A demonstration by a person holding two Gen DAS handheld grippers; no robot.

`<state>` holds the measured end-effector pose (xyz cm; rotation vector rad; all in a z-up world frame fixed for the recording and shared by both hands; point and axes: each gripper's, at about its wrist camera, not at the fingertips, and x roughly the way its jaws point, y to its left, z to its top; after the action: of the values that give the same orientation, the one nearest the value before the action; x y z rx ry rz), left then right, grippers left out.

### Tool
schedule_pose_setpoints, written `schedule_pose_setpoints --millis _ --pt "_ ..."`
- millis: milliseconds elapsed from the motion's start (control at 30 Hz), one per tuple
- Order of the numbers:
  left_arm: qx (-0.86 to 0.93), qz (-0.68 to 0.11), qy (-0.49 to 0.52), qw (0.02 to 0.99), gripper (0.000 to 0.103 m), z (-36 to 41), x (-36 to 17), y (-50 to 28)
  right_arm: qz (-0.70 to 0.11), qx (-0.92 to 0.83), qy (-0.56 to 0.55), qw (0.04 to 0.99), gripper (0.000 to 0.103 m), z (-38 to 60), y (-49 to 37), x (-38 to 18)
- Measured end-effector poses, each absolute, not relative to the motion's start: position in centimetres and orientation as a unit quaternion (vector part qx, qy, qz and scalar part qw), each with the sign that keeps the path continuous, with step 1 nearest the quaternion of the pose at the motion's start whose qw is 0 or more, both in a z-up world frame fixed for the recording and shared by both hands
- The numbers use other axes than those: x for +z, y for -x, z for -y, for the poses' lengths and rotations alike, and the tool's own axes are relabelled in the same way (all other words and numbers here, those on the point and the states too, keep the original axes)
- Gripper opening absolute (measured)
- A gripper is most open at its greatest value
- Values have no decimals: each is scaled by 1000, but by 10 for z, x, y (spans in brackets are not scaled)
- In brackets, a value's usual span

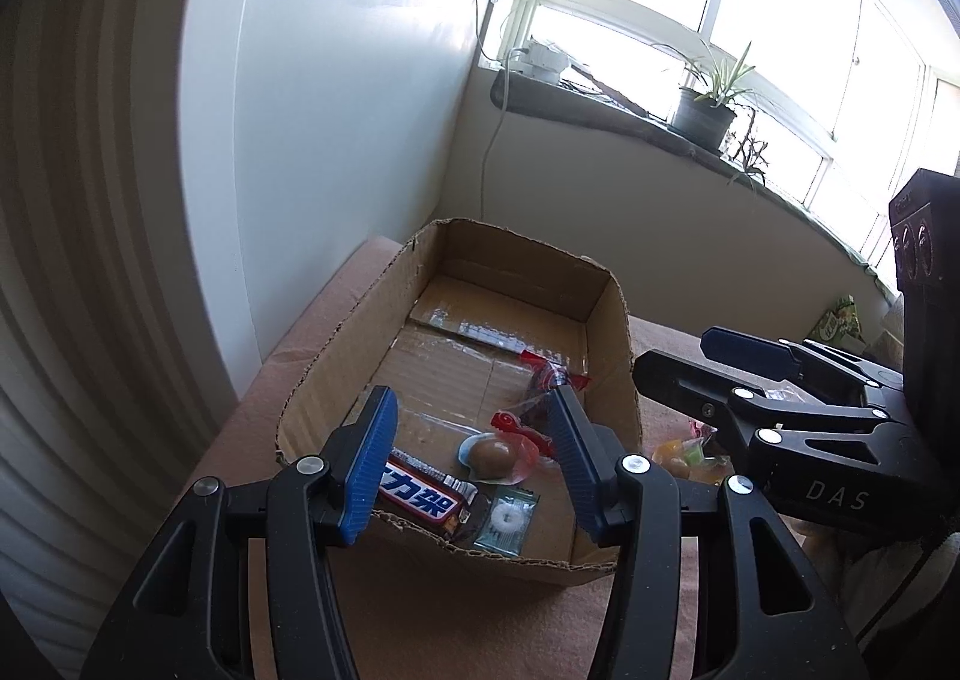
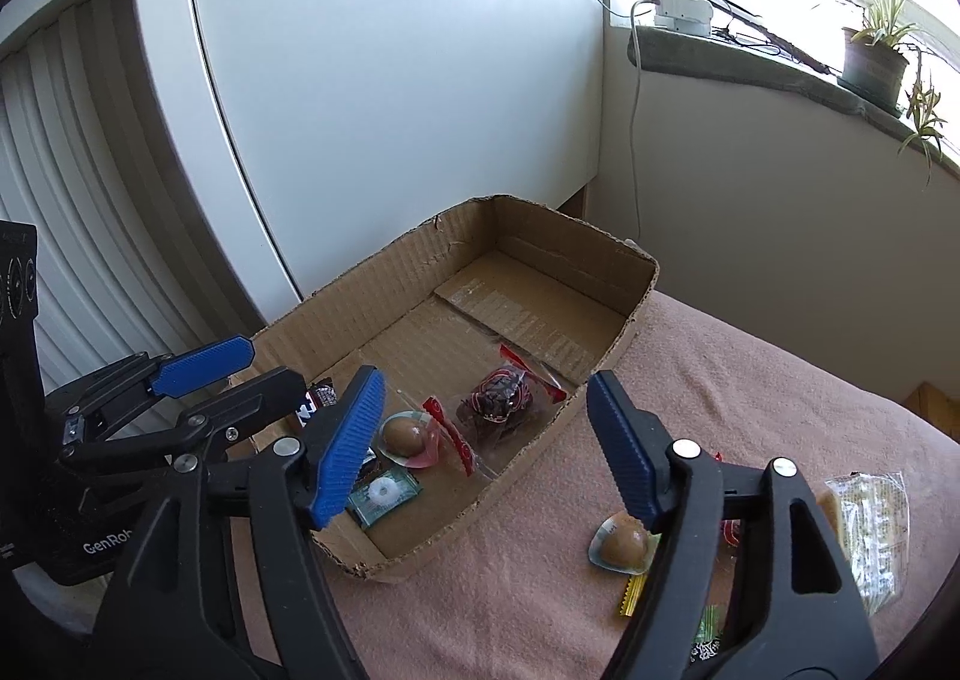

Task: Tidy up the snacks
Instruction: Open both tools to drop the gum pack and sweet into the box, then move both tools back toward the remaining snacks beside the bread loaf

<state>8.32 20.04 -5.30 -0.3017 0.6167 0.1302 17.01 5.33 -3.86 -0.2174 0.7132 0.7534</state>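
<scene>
Both grippers are spread and empty; the right gripper [image 2: 486,440] is nearer the loose egg snack [image 2: 624,547], lying at its 4 o'clock outside the cardboard box [image 2: 639,290].

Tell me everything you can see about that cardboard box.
The cardboard box is a shallow, open-topped brown tray with ragged, torn rims and clear tape on its floor. It sits flat on a pink cloth beside a white panel. Its near end holds a chocolate bar, a wrapped brown egg, a green mint packet and a dark snack in a clear bag; the far half is bare.
</scene>
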Motion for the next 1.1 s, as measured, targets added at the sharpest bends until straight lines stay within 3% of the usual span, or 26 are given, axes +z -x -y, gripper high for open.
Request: schedule_pose_setpoints --millis 67,133,267,1100 --pt "63 -300 142 941 53 -196 -51 -81 -335 352 109 867 75 -47 -167 -37" --pt "60 -295 140 943 66 -191 -48 -79 -333 346 111 870 81 -39 -164 -36" --pt "49 -293 137 945 78 -180 -45 -74 -324 334 112 878 89 -19 -159 -33" --pt "-37 -329 112 937 78 -71 -59 -98 -374 192 52 906 90 185 -174 -60"
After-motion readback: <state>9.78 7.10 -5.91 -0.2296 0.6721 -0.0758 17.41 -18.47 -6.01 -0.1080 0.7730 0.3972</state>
